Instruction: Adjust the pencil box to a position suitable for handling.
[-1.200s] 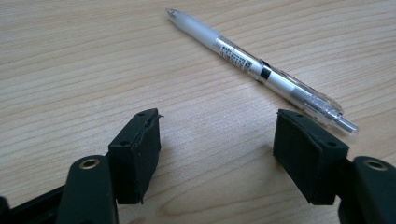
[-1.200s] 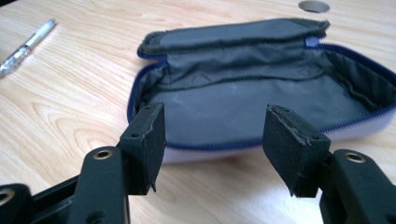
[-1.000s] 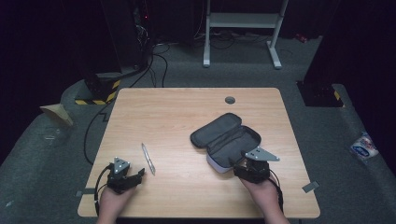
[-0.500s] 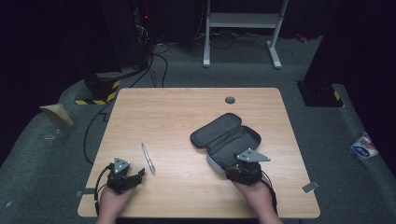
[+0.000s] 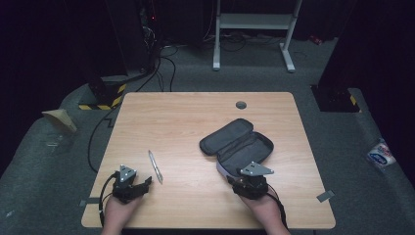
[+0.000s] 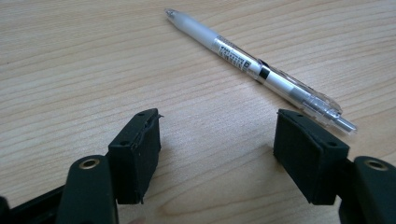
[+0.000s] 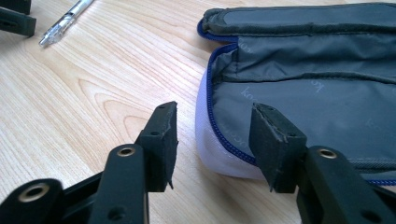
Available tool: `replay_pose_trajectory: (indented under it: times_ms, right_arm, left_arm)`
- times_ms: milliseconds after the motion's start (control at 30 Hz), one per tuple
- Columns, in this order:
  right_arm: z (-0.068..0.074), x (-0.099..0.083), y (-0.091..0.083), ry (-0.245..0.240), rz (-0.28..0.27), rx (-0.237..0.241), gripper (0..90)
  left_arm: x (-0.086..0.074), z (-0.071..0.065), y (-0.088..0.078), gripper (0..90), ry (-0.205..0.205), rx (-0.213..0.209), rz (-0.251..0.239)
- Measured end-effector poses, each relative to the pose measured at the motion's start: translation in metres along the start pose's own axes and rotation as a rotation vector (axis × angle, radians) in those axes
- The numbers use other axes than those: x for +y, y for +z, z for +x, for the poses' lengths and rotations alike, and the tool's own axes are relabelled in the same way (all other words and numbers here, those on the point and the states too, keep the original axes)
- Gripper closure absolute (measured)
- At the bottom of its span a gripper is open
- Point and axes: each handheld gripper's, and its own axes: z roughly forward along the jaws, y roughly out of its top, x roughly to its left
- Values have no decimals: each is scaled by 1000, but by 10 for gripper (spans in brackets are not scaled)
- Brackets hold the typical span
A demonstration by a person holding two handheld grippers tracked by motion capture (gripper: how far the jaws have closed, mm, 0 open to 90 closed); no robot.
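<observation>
A white pen (image 5: pixel 155 166) lies on the wooden table (image 5: pixel 195 117), left of centre. My left gripper (image 5: pixel 146 183) rests low beside the pen's near end. Its jaws (image 6: pixel 217 140) are open, with bare wood between them and the pen (image 6: pixel 252 65) just beyond. An open dark pencil case (image 5: pixel 237 144) lies to the right, its lid folded back. My right gripper (image 5: pixel 247 174) is at the case's near corner. Its jaws (image 7: pixel 212 140) have just been closing and straddle the pale, blue-zipped rim of the case (image 7: pixel 303 93). The pads stand clear of it.
A round cable hole (image 5: pixel 241 104) sits near the table's far edge. In the right gripper view the pen (image 7: pixel 65 21) and the left gripper (image 7: pixel 16 18) lie far off at the upper left. Cables, a white desk frame (image 5: pixel 252 22) and a packet (image 5: pixel 380 154) are on the floor.
My right gripper has shifted left and nearer to the person along the case's near end, sinking a little, and its jaws stand narrower. The left gripper and the pen have stayed put.
</observation>
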Motion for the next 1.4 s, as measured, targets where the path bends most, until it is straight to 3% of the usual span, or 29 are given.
replay_pose_trajectory:
  times_ms: [133, 367, 633, 833, 1033, 1200, 1300, 1400]
  right_arm:
    - [3, -1, 1, -19, -3, -9, 643]
    - [6, -2, 3, -36, -9, -9, 778]
    - [20, 3, 12, -70, -22, 5, 804]
    - [39, 11, 26, -108, -25, 37, 804]
    - [46, 14, 32, -123, -25, 47, 786]
    - [37, 21, 19, -89, -74, 50, 654]
    - [19, 27, 6, -61, -109, 3, 606]
    - [-10, 28, -7, -12, -133, -78, 590]
  left_arm:
    - [0, 0, 0, 319, 0, 0, 0]
    - [-1, -1, -1, 319, -2, -3, 1]
    - [-3, -2, -4, 320, -4, 2, 1]
    - [-5, -2, -5, 323, -13, 13, 1]
    - [-6, -2, -6, 323, -16, 19, -1]
    - [-6, -2, -7, 323, -15, 18, 1]
    - [-6, -2, -7, 324, -13, 16, 3]
    - [-6, -2, -7, 324, -13, 16, 3]
